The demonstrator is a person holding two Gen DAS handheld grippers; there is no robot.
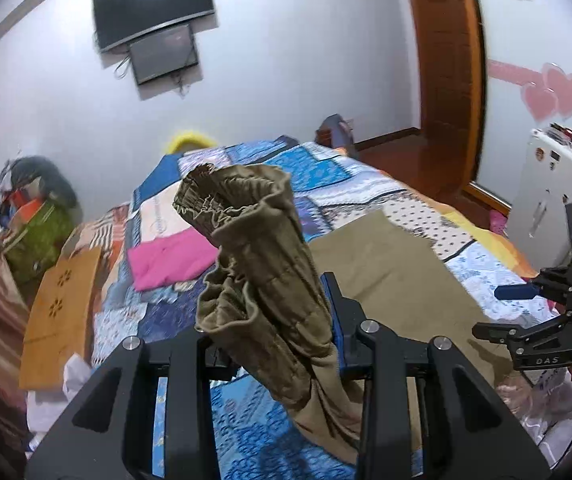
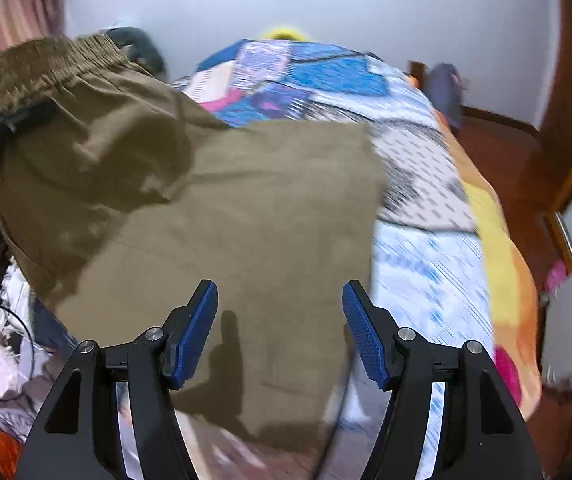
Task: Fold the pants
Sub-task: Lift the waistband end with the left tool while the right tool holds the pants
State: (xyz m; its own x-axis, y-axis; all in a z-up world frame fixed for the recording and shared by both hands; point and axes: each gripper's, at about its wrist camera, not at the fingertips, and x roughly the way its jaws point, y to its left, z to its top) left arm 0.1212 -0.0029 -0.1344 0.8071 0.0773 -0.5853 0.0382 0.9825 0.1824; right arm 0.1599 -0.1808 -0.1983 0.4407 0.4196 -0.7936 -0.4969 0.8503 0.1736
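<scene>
Olive-brown pants point(image 2: 246, 208) lie across a patchwork bedspread point(image 2: 425, 280). My left gripper point(image 1: 282, 320) is shut on the bunched elastic waistband point(image 1: 242, 216) and holds it lifted above the bed; the legs point(image 1: 385, 264) trail flat onto the quilt. In the right wrist view the raised waistband point(image 2: 62, 64) is at the upper left, with the left gripper's black fingers point(image 2: 10, 124) clamped on it. My right gripper point(image 2: 280, 320) is open and empty, hovering over the lower part of the pants. It also shows in the left wrist view point(image 1: 533, 308) at the right.
A folded pink garment point(image 1: 170, 260) lies on the bed beyond the pants. A wooden board point(image 1: 62, 316) and piled clothes point(image 1: 38, 232) stand left of the bed. A white cabinet point(image 1: 549, 200) stands at the right, a wooden door frame point(image 1: 445, 60) behind.
</scene>
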